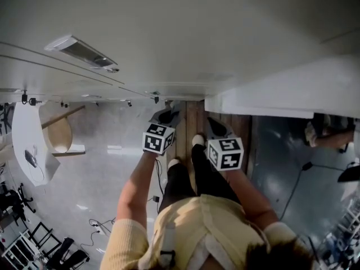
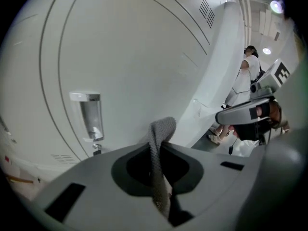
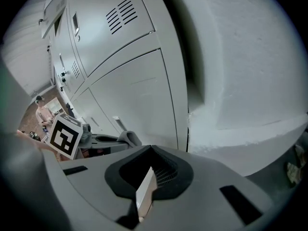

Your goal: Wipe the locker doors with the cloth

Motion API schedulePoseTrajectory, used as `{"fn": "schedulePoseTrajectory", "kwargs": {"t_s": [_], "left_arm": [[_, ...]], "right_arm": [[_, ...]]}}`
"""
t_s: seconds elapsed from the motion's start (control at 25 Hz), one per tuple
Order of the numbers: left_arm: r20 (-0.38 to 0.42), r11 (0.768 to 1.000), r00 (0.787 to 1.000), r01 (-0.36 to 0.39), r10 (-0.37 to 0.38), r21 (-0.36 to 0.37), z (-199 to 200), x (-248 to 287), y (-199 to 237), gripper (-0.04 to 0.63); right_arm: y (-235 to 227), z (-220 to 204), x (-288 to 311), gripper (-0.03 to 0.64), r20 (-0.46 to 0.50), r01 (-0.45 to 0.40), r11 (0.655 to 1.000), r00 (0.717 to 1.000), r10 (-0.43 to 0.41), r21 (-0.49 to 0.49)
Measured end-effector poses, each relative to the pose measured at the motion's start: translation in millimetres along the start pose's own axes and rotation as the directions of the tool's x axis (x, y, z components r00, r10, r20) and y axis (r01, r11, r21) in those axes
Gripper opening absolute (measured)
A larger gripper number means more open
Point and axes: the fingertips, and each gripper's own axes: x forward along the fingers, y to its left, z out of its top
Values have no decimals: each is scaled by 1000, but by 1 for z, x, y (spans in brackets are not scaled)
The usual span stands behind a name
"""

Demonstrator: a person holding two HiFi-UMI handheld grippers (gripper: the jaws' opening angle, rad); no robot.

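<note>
Left gripper pinched cloth: soft, light, limp; likely best gripped bunched. Right gripper pressed together, empty, near locker doors.

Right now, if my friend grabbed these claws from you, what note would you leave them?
Left claw: shut on the cloth, whose end sticks up close to a door; I can't tell if they touch.
Right claw: shut, empty, pointed at the lockers.
Done: cloth is picked up; no telling which doors are wiped.
Left: press the cloth on the door and wipe, then do the others.
</note>
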Motion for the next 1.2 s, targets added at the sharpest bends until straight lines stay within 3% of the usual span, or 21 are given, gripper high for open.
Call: {"fn": "schedulePoseTrajectory", "kwargs": {"t_s": [0.32,0.52,0.68,0.92,1.2], "left_arm": [[-2,989,993,-117,117,-88,-27,-14,48,15],[-3,981,986,-164,165,-101,-29,-11,69,16],[-13,980,985,-173,173,-97,-33,0,77,16],[-5,967,984,-177,179,-185,-32,14,88,15],[2,976,989,-149,151,-157,-25,28,86,16]], "right_arm": [[14,-11,13,3,-35,-24,999,999,23,-38],[12,-15,19,3,-49,-24,999,999,21,-45],[9,-18,19,3,-56,-16,999,998,14,-42],[-2,-28,20,3,-68,-1,1000,998,-1,-30],[-12,-32,21,3,-62,18,1000,998,-19,-12]]}}
